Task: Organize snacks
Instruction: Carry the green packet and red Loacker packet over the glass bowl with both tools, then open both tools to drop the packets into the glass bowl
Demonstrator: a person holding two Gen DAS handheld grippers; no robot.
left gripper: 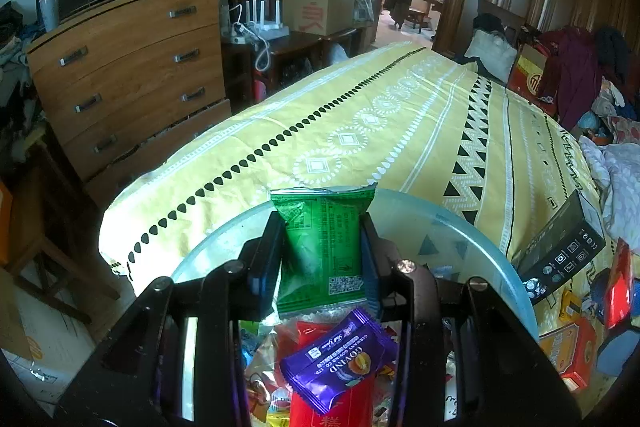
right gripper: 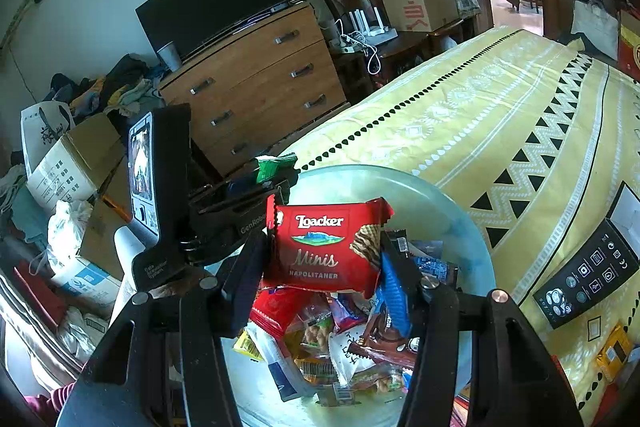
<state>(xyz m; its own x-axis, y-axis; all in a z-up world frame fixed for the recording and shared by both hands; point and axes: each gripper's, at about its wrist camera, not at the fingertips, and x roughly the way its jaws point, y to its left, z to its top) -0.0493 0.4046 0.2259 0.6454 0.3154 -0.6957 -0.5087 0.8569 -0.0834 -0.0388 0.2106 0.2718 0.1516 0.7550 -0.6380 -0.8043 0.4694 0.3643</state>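
Meanwhile, the left gripper had its jaws clenched on a green foil snack packet, held upright at the lower centre of the left wrist view, above a pale translucent round plastic bowl that sat on the bed's yellow patterned bedspread. Below that packet, at the bottom of the frame, a purple wrapped snack bar lay on top of red packets inside the bowl. In the right wrist view the right gripper was grasping a red Loacker Minis wafer packet between its jaws at the centre of the frame, its printed face towards the camera, over the same bowl. Under it a jumble of mixed wrapped snacks filled the bowl's lower middle. The left gripper showed at the left centre of that view, the green packet poking out above it. A black flat cardboard box with white icons lay on the bedspread at the right edge, just beside the bowl. A brown wooden chest of drawers stood in the upper left.
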